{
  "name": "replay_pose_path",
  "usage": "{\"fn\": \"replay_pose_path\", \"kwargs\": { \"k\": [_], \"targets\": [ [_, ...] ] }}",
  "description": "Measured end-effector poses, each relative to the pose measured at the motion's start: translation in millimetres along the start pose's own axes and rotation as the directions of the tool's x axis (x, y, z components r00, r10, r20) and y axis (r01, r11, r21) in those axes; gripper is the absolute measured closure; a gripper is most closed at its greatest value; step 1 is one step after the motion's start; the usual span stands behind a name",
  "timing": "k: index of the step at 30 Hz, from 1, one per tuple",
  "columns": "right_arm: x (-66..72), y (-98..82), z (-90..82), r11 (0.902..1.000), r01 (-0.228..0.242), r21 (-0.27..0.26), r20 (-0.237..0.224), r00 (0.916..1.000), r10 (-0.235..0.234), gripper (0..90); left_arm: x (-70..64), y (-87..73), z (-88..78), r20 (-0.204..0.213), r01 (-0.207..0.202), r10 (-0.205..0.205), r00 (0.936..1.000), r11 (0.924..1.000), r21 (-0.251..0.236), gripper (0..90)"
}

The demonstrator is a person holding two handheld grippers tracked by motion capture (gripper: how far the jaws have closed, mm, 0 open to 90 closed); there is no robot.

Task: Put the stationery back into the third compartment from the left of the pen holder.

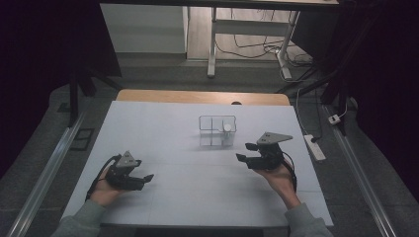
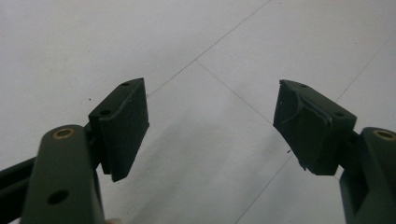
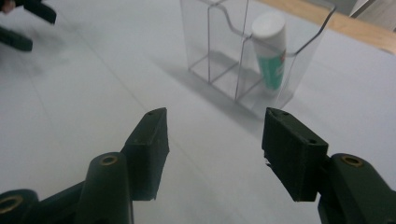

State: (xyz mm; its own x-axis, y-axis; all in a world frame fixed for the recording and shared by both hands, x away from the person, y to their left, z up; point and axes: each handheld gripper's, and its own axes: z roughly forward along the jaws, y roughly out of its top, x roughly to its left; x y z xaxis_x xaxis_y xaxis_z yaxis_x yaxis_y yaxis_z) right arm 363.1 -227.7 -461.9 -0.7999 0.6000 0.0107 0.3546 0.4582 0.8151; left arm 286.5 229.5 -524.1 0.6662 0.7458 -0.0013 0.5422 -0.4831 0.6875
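A clear plastic organizer (image 1: pixel 217 130) with several compartments stands at the middle of the white table. A white-capped tube with a green label (image 1: pixel 227 129) stands upright in its right rear compartment. In the right gripper view the organizer (image 3: pixel 224 56) and the tube (image 3: pixel 271 56) lie just ahead. My right gripper (image 1: pixel 246 152) sits to the right of the organizer, pointing left, open with nothing between its pads (image 3: pixel 149 149). My left gripper (image 1: pixel 143 180) rests at the near left of the table, open and empty, its pads (image 2: pixel 122 126) wide apart over bare table.
The white sheet (image 1: pixel 197 163) covers the table, with a strip of wooden edge (image 1: pixel 202 97) at the far side. Beyond are a desk frame (image 1: pixel 212 54) and cables on the floor; a power strip (image 1: pixel 314 147) lies off the right edge.
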Motion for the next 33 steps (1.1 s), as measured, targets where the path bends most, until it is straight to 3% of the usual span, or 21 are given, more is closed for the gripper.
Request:
{"fn": "replay_pose_path", "kwargs": {
  "k": [8,19,33],
  "targets": [
    [4.7,-22.2,-10.9,0.9988,0.027,0.041,0.0,0.9996,-0.027,38.7,0.0,-0.2,-0.8,-0.001,0.004,-0.004,1.0,1.0,-0.003,26.4],
    [-4.6,-51.9,-26.6,0.9966,-0.015,0.081,0.02,0.9997,0.014,33.5,-0.4,0.0,-0.9,-0.004,0.008,-0.008,1.0,1.0,-0.005,26.3],
    [-6.8,-58.7,-27.3,0.9965,-0.033,0.076,0.03,0.9991,0.031,31.8,-0.6,0.1,-1.8,-0.003,0.008,-0.008,1.0,0.9999,-0.01,26.3]
  ]
}}
